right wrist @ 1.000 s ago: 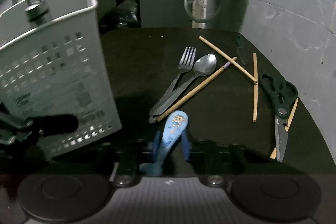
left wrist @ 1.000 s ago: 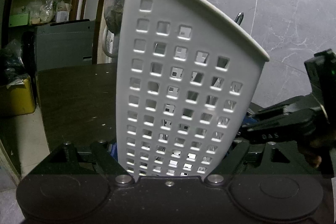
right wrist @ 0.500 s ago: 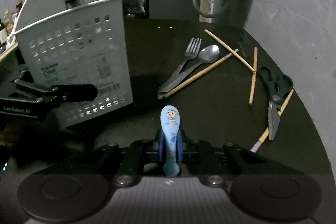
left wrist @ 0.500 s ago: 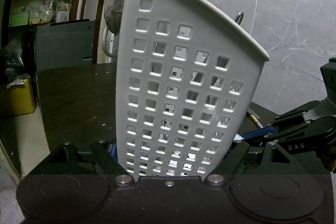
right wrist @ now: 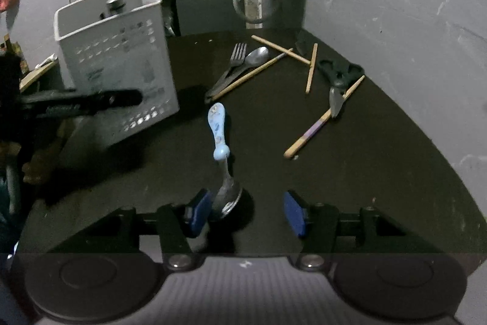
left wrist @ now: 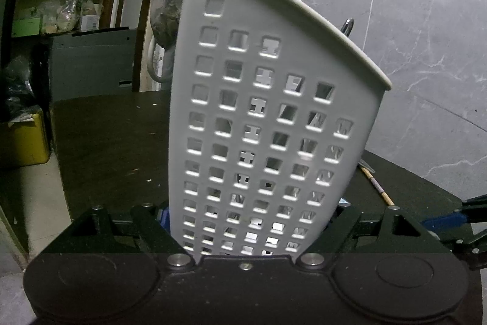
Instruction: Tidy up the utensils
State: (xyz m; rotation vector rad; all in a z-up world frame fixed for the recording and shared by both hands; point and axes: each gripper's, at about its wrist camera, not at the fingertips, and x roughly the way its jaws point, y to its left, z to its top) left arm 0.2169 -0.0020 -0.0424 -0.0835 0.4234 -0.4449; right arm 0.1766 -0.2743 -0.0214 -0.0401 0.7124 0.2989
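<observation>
Beside the white perforated plastic utensil basket (right wrist: 118, 57), on the dark round tabletop (right wrist: 380, 172), the right gripper (right wrist: 248, 212) has its jaws opening, standing roughly half apart. A small child's spoon with a pale blue printed plastic handle (right wrist: 218, 127) sits between them, its metal bowl near the left blue pad (right wrist: 199, 210), but the pads no longer press on it; whether it lies on the table or is dropping I cannot tell.

The left gripper (left wrist: 252, 230) is clamped across the lower part of the basket's wall, holding it tilted. A metal utensil with a loop end already stands inside the basket.

Well to the right of the basket lie a steel fork (right wrist: 234, 60), a steel spoon (right wrist: 255, 57), several wooden chopsticks (right wrist: 310, 69) and dark-handled scissors (right wrist: 338, 78), all still loose.

The step in hand looks like a release of the blue spoon short of the basket, perhaps to re-grip it. The next move probably calls for closing on the handle rather than the bowl, then lifting it over the basket's rim while the left gripper steadies the basket.
</observation>
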